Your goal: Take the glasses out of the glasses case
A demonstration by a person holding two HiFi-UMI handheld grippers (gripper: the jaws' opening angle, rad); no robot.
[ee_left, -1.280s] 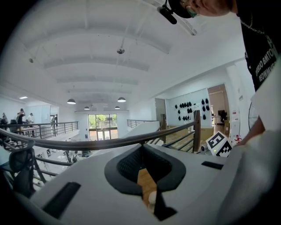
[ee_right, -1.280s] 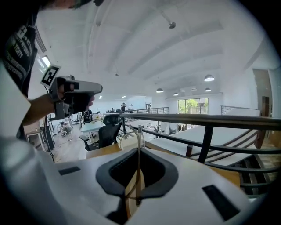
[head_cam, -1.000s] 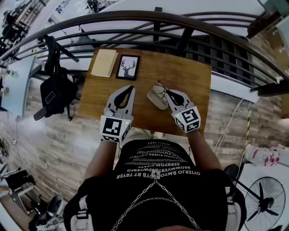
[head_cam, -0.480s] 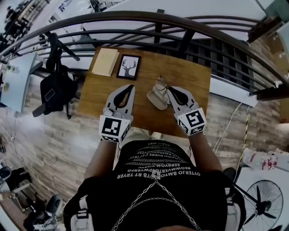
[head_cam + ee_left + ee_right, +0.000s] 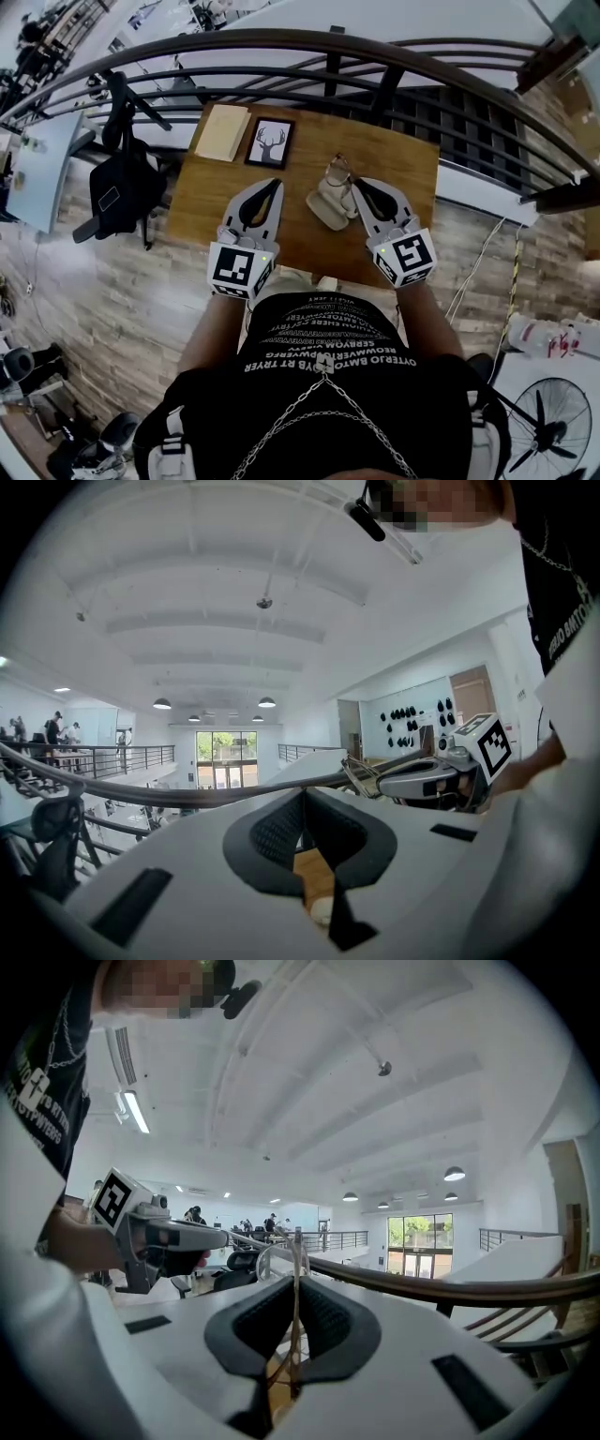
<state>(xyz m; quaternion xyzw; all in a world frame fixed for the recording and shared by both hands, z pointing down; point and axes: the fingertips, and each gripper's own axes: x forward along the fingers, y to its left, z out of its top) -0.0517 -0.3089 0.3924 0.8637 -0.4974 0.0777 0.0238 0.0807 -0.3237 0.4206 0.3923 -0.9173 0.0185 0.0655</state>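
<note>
A cream glasses case (image 5: 325,208) lies open on the wooden table (image 5: 398,155). My right gripper (image 5: 353,184) is shut on the thin-rimmed glasses (image 5: 337,171) and holds them in the air above the case's far end. In the right gripper view a temple arm (image 5: 295,1321) runs up between the closed jaws, with a lens (image 5: 274,1262) above the tips. My left gripper (image 5: 273,184) hovers to the left of the case, jaws together with nothing between them. The left gripper view shows the right gripper (image 5: 380,782) holding the glasses (image 5: 360,774) at the right.
A framed deer picture (image 5: 269,142) and a beige booklet (image 5: 220,131) lie at the table's far left. A curved metal railing (image 5: 328,42) runs behind the table. A black bag (image 5: 117,197) hangs left of the table, and a fan (image 5: 553,422) stands on the floor at the right.
My right gripper has risen with the glasses, lifting them off the case. The left gripper has stayed about where it was.
</note>
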